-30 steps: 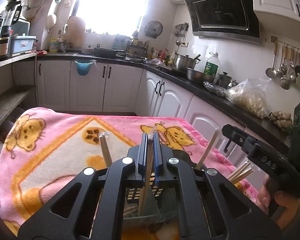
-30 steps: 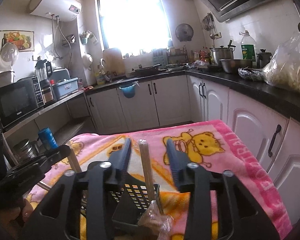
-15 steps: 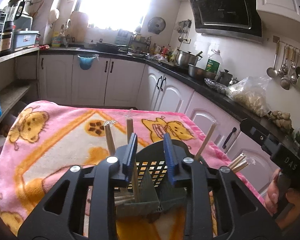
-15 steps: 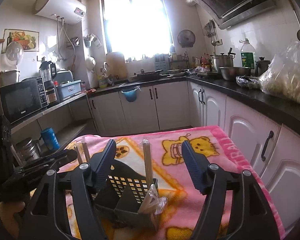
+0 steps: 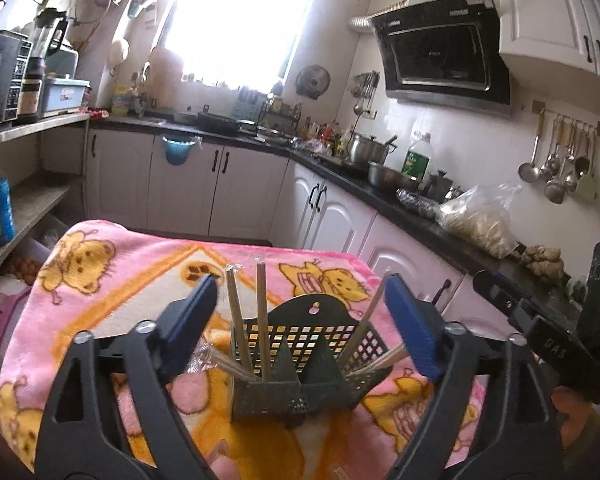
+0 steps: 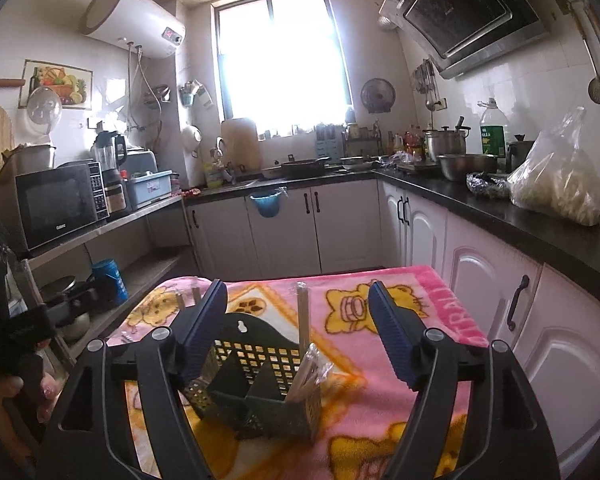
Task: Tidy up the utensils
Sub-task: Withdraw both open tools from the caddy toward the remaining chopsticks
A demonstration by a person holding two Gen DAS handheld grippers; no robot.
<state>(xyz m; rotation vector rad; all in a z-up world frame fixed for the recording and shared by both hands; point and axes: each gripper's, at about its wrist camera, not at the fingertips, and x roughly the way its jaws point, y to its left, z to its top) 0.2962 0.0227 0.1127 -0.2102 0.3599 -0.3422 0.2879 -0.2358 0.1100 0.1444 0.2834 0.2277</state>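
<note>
Chopsticks [image 5: 261, 320] stand near-upright in dark basket [image 5: 300, 392], tips up, some leaning sideways. Left gripper [image 5: 300, 320] spread wide, holding nothing. Right gripper [image 6: 298, 326] spread wide, holding nothing.

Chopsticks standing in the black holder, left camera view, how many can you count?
3 stand clearly upright or leaning: two side by side in the left compartment, one leaning right in the right compartment. More lie low at both sides, so some may be hidden.

Black hand-held gripper [image 5: 300, 316], blue finger pads [image 5: 410, 324], silver screws.
</note>
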